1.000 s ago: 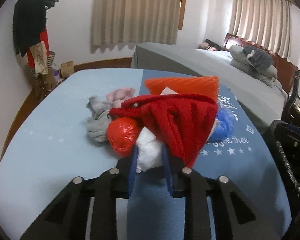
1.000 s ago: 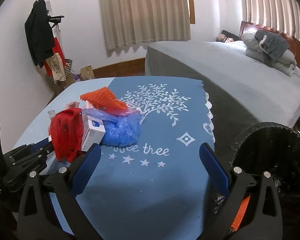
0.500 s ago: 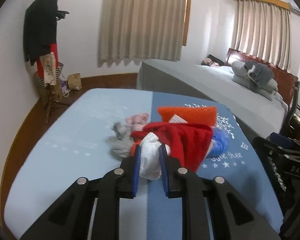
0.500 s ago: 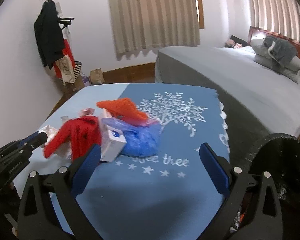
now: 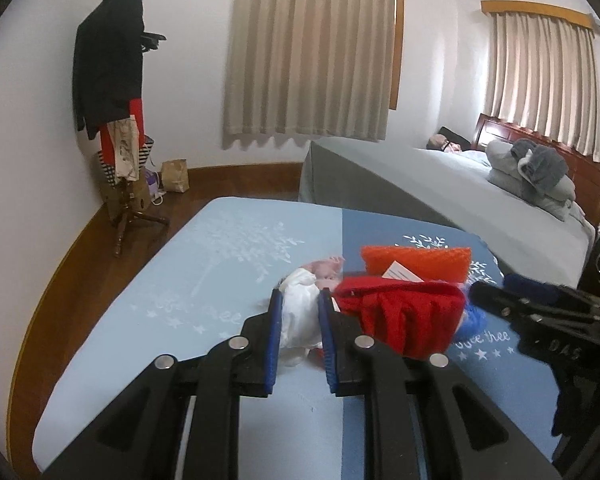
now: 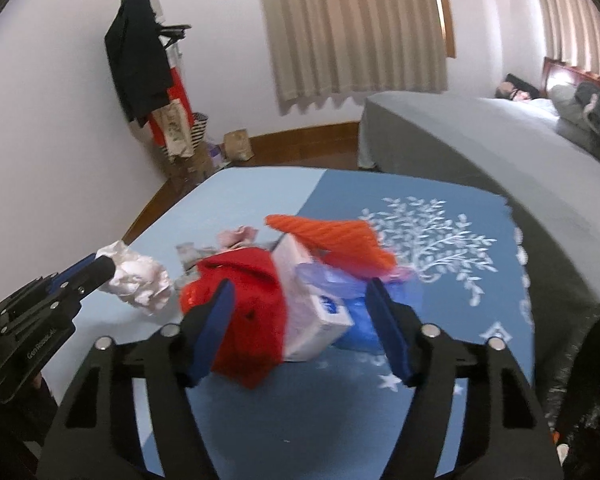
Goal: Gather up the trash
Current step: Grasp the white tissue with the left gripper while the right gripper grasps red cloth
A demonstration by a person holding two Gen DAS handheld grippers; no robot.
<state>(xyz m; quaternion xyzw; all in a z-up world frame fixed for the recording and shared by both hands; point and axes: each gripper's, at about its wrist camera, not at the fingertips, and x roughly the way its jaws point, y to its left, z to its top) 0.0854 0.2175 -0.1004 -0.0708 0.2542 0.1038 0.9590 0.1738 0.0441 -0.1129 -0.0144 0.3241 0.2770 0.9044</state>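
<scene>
My left gripper [image 5: 299, 300] is shut on a crumpled white paper wad [image 5: 298, 314] and holds it above the blue table; the wad also shows in the right wrist view [image 6: 140, 278]. A pile of trash lies on the table: a red cloth [image 6: 252, 300], a white carton [image 6: 312, 300], an orange mesh piece [image 6: 332, 240], a blue plastic bag [image 6: 360, 320] and a pink wad [image 6: 236, 236]. My right gripper [image 6: 300, 292] is open, its fingers either side of the red cloth and carton. A black bin [image 6: 592, 380] stands at the right.
The blue tablecloth [image 6: 440, 232] has a white tree print. A grey bed [image 5: 440, 184] stands behind the table. A coat rack [image 5: 120, 100] with clothes stands by the left wall, with bags on the wooden floor beside it.
My left gripper lifted the white wad up off the pile and drew back. My right gripper moved left and forward, from beside the pile to straddling the red cloth and carton.
</scene>
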